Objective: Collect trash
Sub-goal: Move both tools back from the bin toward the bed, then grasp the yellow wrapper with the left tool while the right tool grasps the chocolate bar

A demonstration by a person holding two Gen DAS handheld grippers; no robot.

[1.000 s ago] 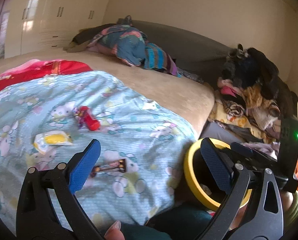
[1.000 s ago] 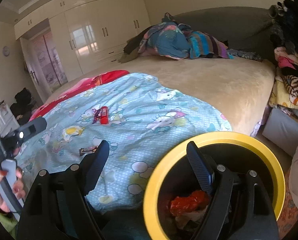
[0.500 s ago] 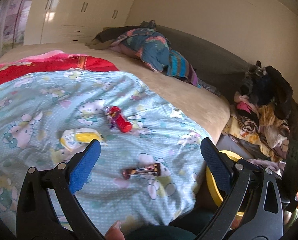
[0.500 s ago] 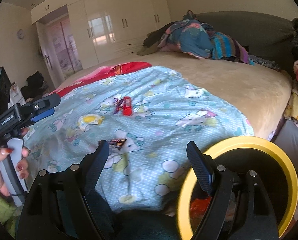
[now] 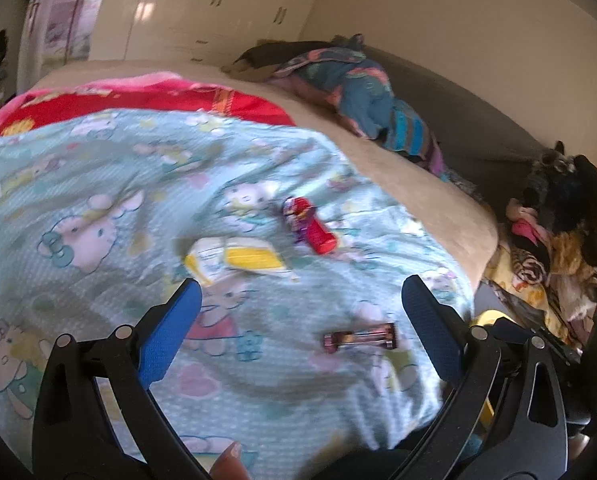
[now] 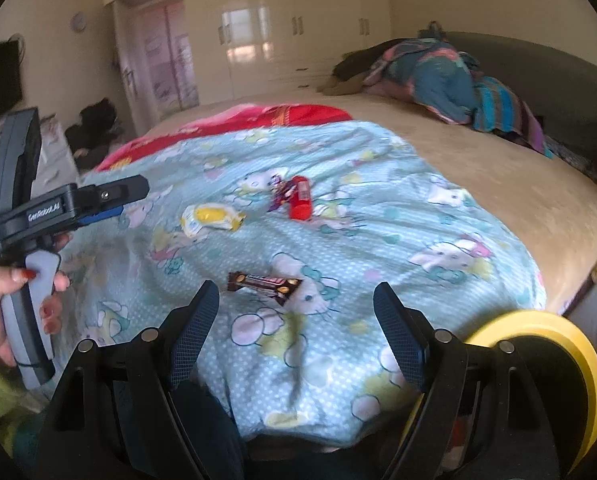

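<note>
Hovering | right gripper [image 6: 296,306] wide apart, empty | chocolate wrapper [image 6: 263,282] just ahead

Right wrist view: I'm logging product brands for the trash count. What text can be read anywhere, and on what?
"GenRobot.AI": on the left gripper body.
Chocolate bar wrapper: lettering blurred, unreadable.
Red wrapper and yellow-white wrapper: print too small to read.

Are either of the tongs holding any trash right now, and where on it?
Nothing is held. Left tongs and right tongs are both open and empty above the brown chocolate bar wrapper.
</note>
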